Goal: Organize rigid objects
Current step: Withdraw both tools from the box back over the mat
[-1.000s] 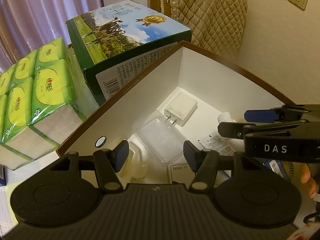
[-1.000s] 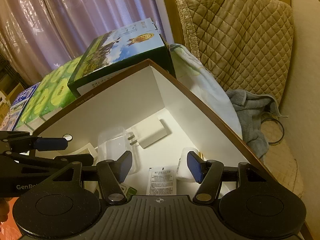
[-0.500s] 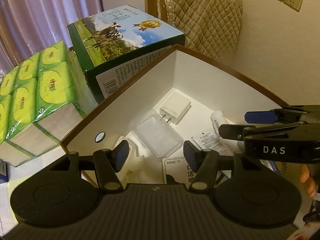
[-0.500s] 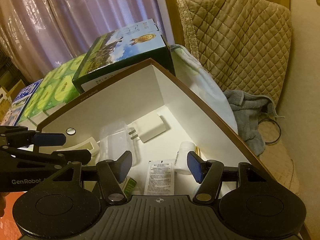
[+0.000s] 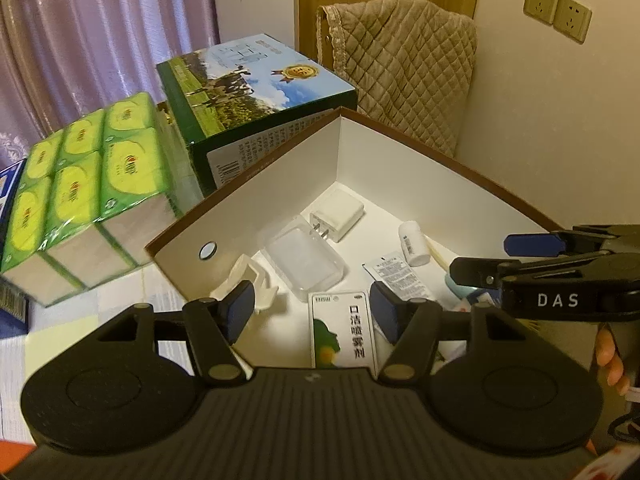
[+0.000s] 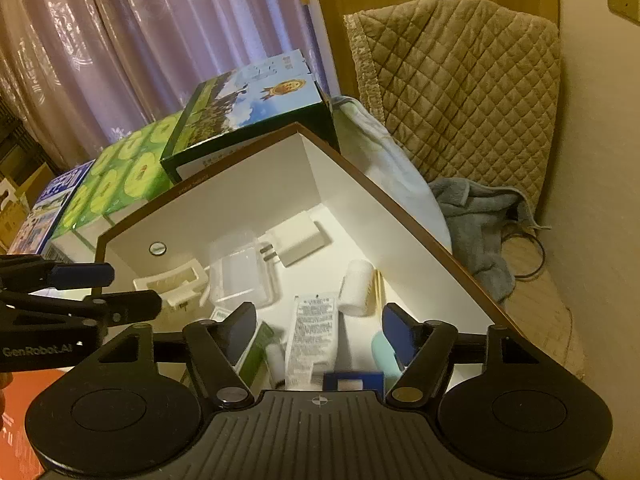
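A white storage box with a brown rim (image 5: 420, 148) (image 6: 376, 184) holds small things: a white charger plug (image 5: 338, 214) (image 6: 298, 240), a clear plastic case (image 5: 304, 260) (image 6: 240, 272), a small white bottle (image 5: 414, 243) (image 6: 357, 287), a printed sachet (image 5: 394, 276) (image 6: 310, 332), a white clip piece (image 5: 248, 282) (image 6: 172, 282) and a white-and-green spray carton (image 5: 342, 328). My left gripper (image 5: 314, 312) hangs above the box's near end, jaws opening, nothing between them. My right gripper (image 6: 320, 330) hovers over the box too, jaws opening and empty.
A green milk carton box (image 5: 256, 100) and a green tissue pack (image 5: 88, 184) stand left of the box. A quilted chair cover (image 6: 460, 92) and a grey towel (image 6: 480, 220) lie behind and to the right. Wall sockets (image 5: 558, 10) sit on the far wall.
Both grippers have drawn back and risen from the box, showing more of its contents. Each gripper's jaws stand wider apart than before.
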`<state>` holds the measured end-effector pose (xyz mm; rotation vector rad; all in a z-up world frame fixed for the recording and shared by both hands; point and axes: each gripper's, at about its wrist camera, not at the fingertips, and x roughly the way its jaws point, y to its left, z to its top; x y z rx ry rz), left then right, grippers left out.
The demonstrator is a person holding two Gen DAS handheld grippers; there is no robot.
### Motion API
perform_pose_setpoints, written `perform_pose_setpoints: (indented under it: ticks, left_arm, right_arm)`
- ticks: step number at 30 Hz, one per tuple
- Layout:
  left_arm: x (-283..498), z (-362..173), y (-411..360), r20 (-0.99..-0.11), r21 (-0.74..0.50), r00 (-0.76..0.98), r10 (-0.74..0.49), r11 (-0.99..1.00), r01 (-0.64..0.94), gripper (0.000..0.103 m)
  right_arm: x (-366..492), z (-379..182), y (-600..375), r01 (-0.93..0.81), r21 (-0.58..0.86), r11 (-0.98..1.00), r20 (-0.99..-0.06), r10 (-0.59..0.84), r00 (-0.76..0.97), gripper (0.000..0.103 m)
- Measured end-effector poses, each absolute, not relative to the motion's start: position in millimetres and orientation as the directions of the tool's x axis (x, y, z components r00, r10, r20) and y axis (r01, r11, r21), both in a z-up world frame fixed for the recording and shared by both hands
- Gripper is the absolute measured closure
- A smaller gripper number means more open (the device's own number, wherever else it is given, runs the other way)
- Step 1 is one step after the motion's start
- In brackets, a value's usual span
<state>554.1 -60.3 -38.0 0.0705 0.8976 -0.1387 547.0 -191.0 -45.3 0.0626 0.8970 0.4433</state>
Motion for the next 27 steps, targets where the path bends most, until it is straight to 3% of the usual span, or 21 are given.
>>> perform_pose_setpoints:
  ticks: [13, 16, 27]
  left_arm:
    - [483, -12, -67, -0.725, 0.003, 0.685, -0.068, 0.995, 0.102, 0.039]
    - [463, -7, -68, -0.712, 0.001, 0.700, -0.059, 0.996, 0.085, 0.033]
    - [383, 9, -53, -0.685, 0.008, 0.728, -0.015, 1.000, 0.029, 0.033]
  right_arm:
    - [501, -25, -204, -0.395, 0.250, 0.884, -0.701, 0.447, 0.556, 0.029]
    - [488, -23, -207, -0.409, 0.254, 0.876, -0.696, 0.459, 0.552, 0.028]
    - [416, -14, -210, -0.433, 0.272, 0.860, -0.684, 0.489, 0.541, 0.027]
